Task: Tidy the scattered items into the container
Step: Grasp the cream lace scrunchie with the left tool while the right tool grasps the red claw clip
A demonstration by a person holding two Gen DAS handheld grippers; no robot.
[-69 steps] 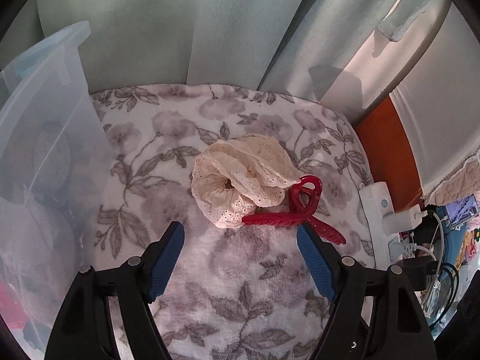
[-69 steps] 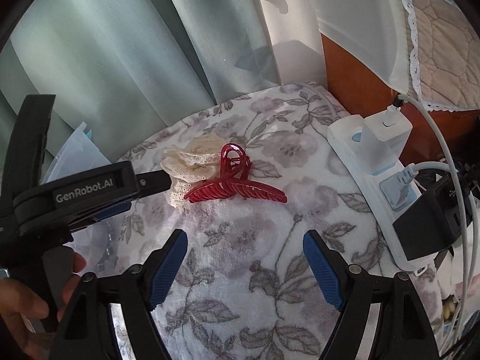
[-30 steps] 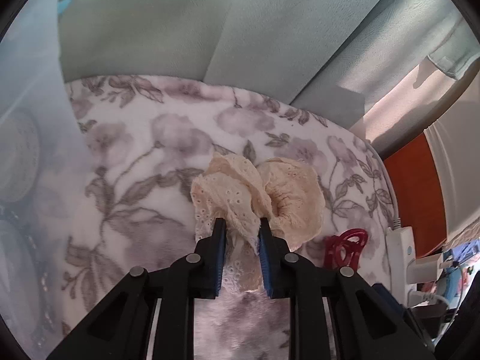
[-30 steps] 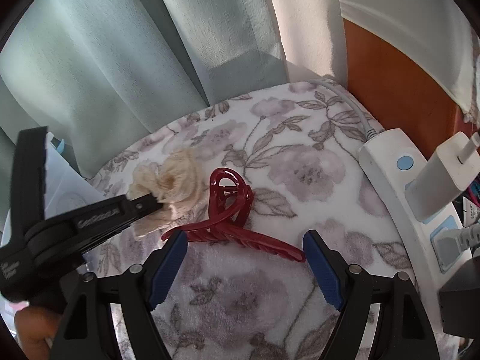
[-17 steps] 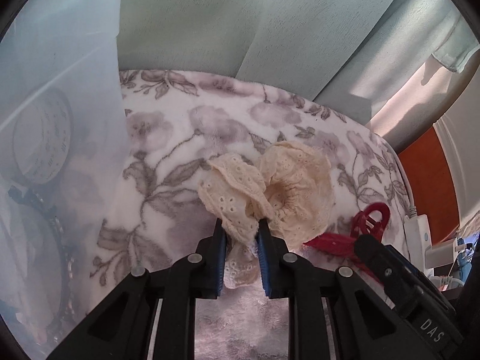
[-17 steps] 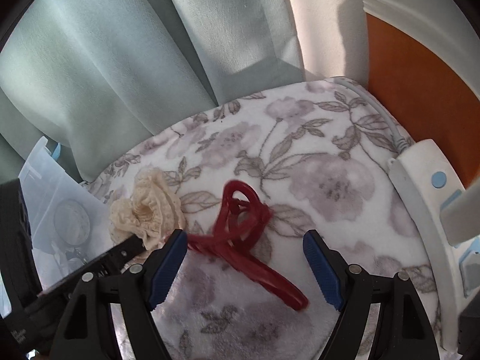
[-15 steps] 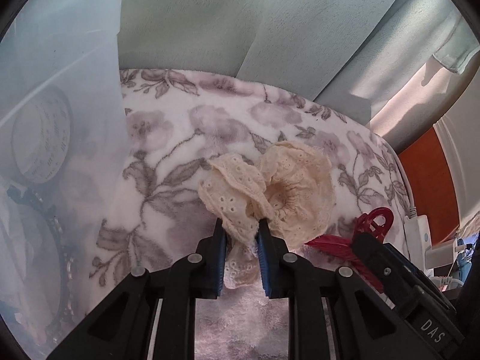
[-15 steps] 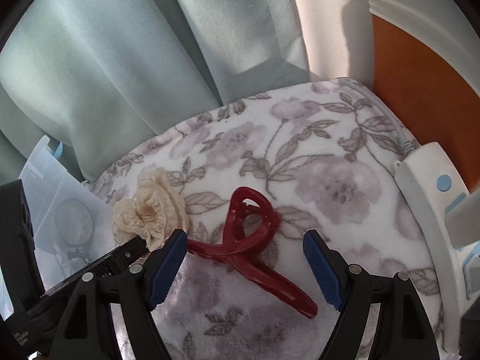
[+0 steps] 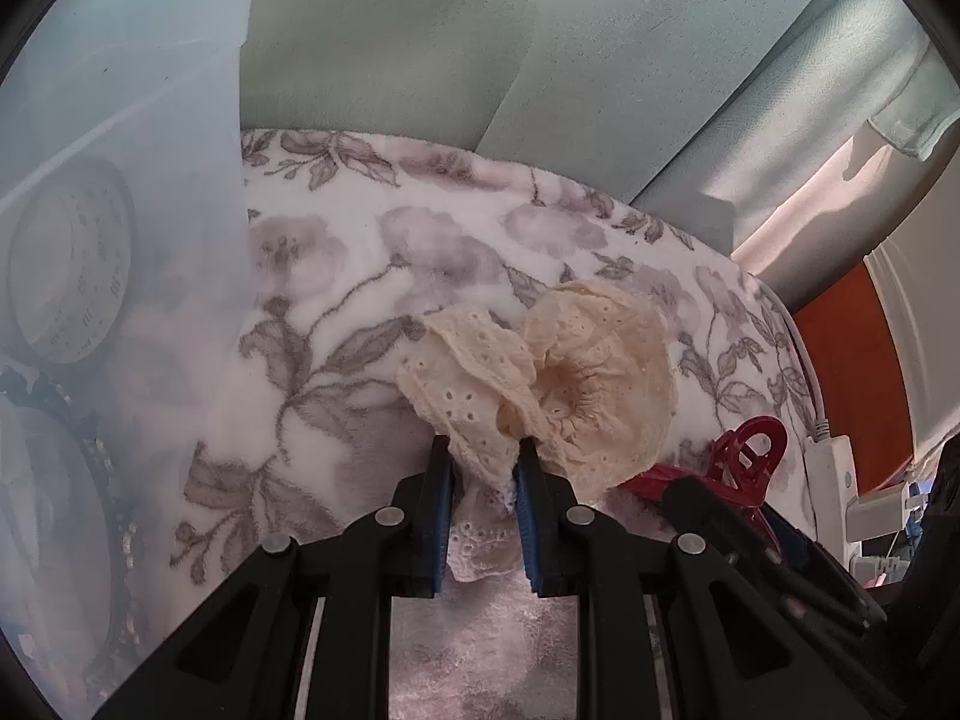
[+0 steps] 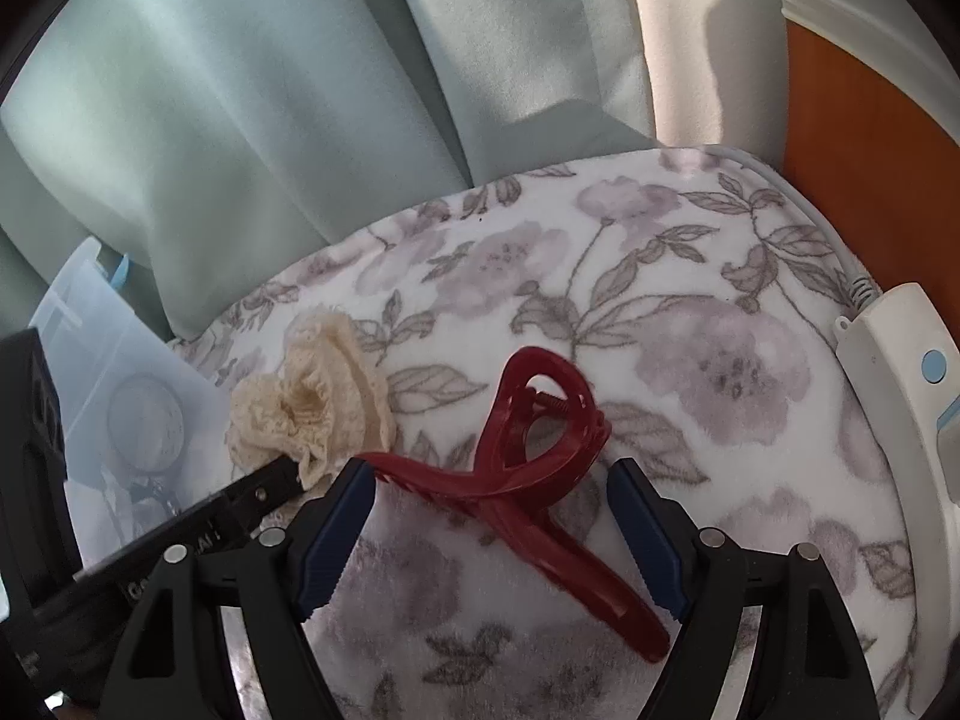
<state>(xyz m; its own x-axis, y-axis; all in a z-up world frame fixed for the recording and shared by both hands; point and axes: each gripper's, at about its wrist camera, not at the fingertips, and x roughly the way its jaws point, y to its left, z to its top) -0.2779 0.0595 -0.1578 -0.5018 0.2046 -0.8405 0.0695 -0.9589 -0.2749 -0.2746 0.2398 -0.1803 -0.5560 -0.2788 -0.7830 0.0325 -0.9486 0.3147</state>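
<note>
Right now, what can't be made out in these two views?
- Box contents, left view: blurred behind its cloudy wall.
- Hair clip, left view: mostly hidden by the right gripper.
- Scrunchie, right view: pinched part hidden by the left gripper.
- Power strip, right view: cut off by the edge.

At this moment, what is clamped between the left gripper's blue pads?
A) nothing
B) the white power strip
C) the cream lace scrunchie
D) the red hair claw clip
C: the left gripper is shut on a fold of the cream lace scrunchie; the red hair claw clip lies on the blanket.
</note>
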